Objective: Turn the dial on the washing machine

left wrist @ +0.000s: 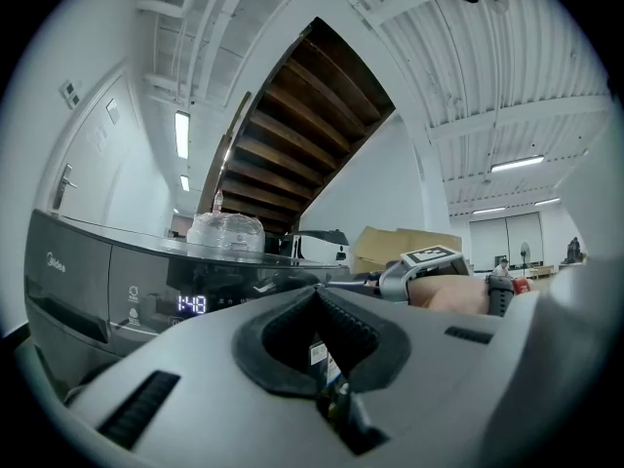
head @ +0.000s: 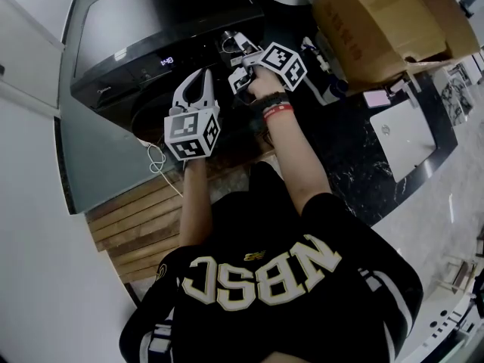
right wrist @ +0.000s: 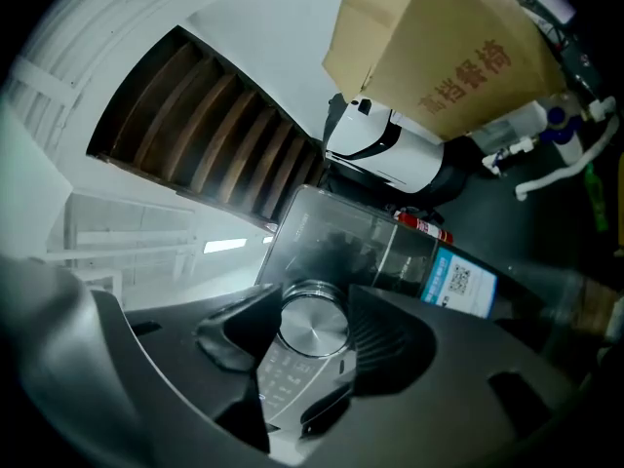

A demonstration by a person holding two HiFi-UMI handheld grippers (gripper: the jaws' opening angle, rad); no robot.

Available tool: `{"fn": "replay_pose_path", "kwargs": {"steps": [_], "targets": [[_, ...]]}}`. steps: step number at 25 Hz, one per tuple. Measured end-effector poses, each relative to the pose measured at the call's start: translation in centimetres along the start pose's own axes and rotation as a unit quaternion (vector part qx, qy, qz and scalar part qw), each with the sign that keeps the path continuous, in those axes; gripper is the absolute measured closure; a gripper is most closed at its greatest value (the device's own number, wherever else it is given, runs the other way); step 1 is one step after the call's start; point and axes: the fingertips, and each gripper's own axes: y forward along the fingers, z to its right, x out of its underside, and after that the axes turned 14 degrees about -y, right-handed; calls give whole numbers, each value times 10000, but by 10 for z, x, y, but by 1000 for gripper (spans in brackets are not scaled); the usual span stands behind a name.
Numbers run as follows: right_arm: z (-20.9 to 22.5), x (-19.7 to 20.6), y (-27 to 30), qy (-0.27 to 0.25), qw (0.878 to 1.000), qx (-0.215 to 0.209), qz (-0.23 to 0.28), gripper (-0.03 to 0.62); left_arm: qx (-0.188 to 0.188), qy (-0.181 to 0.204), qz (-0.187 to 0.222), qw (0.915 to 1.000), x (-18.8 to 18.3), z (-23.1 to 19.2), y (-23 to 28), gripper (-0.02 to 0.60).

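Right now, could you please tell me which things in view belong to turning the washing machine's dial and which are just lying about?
Job in hand:
washing machine
dial
right gripper, fingers closed on the dial

Lying about:
cardboard box
white laptop
wooden slats
white cable
left gripper, shut on nothing
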Motion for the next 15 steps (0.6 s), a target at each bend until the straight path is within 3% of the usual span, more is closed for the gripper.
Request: {"fn": "replay_pose_path", "kwargs": {"steps": [5,15], "targets": [[1,0,0,77,9999,-79,-40,376,-52,-22,33,10000,-1,-6,-1,568],[7,5,0,1028,9945,-173,103,376,-60,-83,37,9999,-1,-10,4,568]]}}
